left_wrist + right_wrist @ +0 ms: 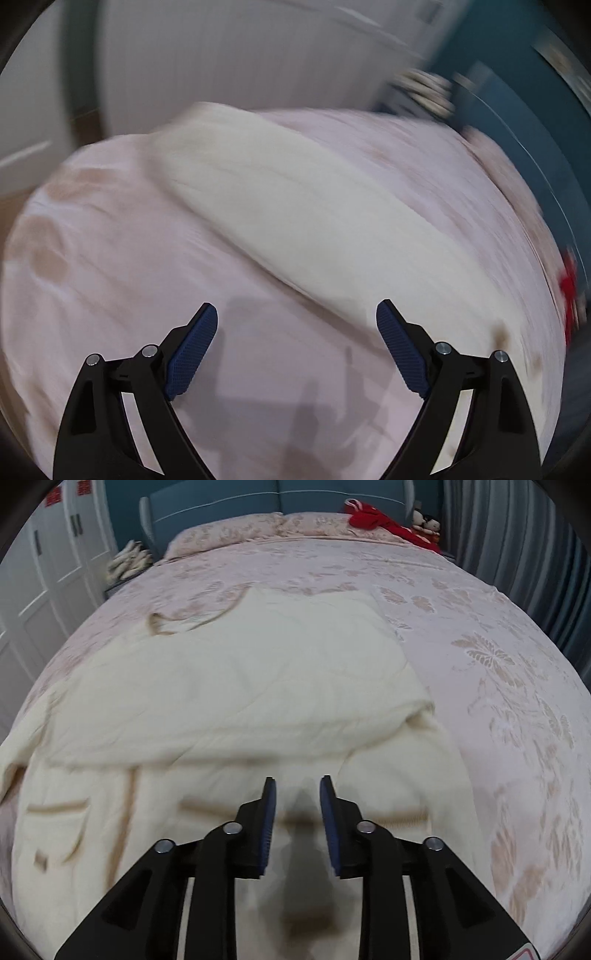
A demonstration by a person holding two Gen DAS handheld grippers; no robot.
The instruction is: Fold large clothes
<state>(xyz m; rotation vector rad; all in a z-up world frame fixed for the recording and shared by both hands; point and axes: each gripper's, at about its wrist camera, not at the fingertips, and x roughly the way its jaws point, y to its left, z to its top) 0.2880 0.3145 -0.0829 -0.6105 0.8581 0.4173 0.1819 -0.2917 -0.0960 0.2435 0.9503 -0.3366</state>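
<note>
1. A big bed (498, 635) with a pink flowery cover fills the room; a blue headboard (280, 498) and two pillows (229, 531) sit at the far end; white cupboard doors (44, 576) stand on one side and grey curtains (517, 535) on the other.
2. The cream garment (229, 679) lies on the bed, partly folded over itself; it has brown trim and a pocket near the close edge.
3. The right gripper (297, 794) hangs just over the garment; its fingers are a little apart and pinch nothing.
4. The left gripper (297, 321) has its fingers spread wide and empty, over the pink cover beside the garment; this picture is very blurry.
5. What could go wrong: the fold looks lumpy, so a quick tug may pull it open; the fingers could also grab the bed cover along with the cloth and drag it.
6. Room to move: there is lots of bare bed past the garment and to one side; the red cloth (388, 520) and toys (426, 522) are far off; the near edge of the garment is close to the bed edge, so it might slide off.
</note>
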